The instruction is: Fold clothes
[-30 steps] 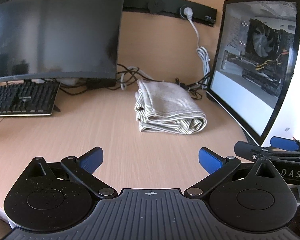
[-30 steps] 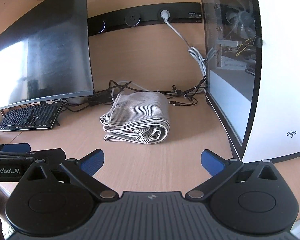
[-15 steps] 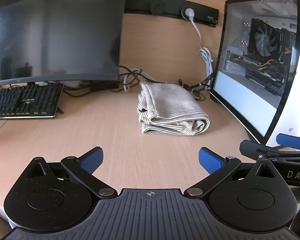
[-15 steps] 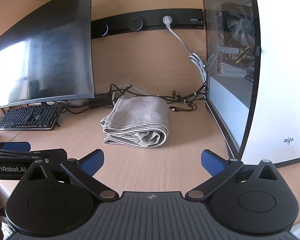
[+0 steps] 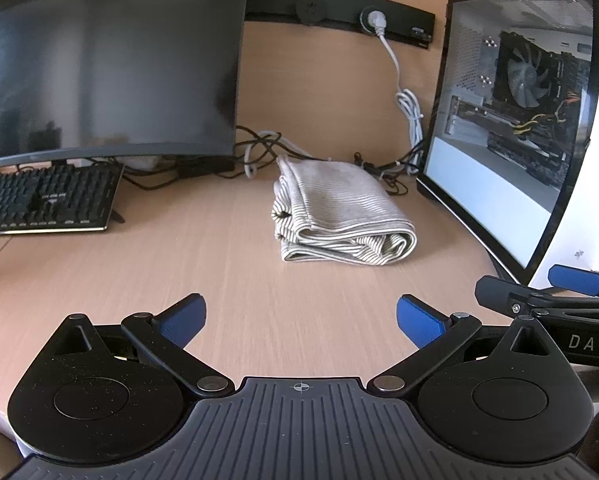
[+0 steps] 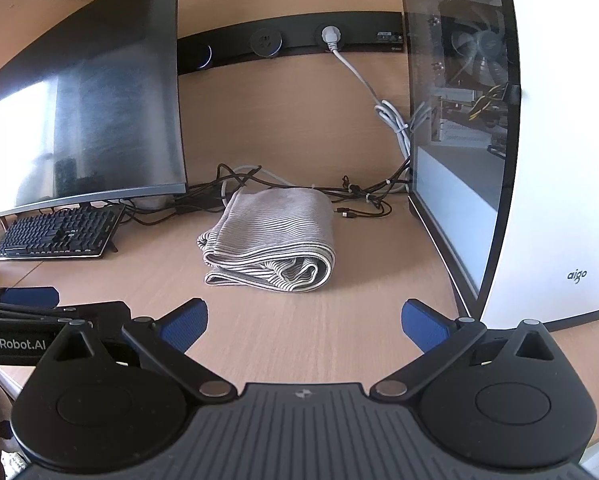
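A striped grey-and-white garment (image 5: pixel 339 212) lies folded into a compact bundle on the wooden desk (image 5: pixel 227 280), between the monitor and the computer case; it also shows in the right wrist view as the folded garment (image 6: pixel 275 240). My left gripper (image 5: pixel 301 318) is open and empty, well short of the bundle, near the desk's front. My right gripper (image 6: pixel 305 320) is open too, with nothing between its blue pads. Each gripper appears at the edge of the other's view: the right one (image 5: pixel 547 296) and the left one (image 6: pixel 27 312).
A curved black monitor (image 5: pixel 99 60) and a black keyboard (image 5: pixel 43 200) stand at the left. A white computer case with a glass side panel (image 5: pixel 511 128) stands at the right. Tangled cables (image 6: pixel 355 204) lie behind the garment below a wall socket strip.
Both grippers have drawn back slightly from the folded garment, which lies still. Both stay open.
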Available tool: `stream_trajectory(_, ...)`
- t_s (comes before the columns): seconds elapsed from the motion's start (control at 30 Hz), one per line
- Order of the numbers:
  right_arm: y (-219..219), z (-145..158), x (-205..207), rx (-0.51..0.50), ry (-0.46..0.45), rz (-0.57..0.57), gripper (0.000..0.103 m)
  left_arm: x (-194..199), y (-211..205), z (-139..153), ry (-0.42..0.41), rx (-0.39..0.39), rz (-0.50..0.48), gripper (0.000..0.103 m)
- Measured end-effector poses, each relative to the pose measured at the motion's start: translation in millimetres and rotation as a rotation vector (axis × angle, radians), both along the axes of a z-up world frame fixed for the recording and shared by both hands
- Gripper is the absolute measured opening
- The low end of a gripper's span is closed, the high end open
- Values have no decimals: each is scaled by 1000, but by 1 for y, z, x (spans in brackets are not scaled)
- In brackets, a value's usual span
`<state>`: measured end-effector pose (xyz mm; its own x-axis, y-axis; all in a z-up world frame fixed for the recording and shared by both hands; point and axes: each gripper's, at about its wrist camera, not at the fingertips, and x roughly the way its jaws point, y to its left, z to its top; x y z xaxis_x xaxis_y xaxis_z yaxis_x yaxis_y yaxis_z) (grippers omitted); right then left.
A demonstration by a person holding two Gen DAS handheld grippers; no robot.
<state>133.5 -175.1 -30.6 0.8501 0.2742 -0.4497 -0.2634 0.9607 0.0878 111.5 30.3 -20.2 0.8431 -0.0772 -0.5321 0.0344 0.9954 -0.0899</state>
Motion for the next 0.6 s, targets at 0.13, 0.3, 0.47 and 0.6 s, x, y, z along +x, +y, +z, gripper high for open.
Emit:
stream_trajectory(0.13,1,-1,1,-2,2,5,103,1,2,-1,9,-5,6,103)
stream_trajectory(0.3,3,-2,2,-6,9,16,103,0,3,-3,20,4,22,103)
stream_trajectory(0.47,4,-3,2,-4,14,22,103,0,5,-3,25,2,23,103)
stream_trajectory(0.6,5,-3,2,-3,15,24,103,0,6,-3,28,1,22,103)
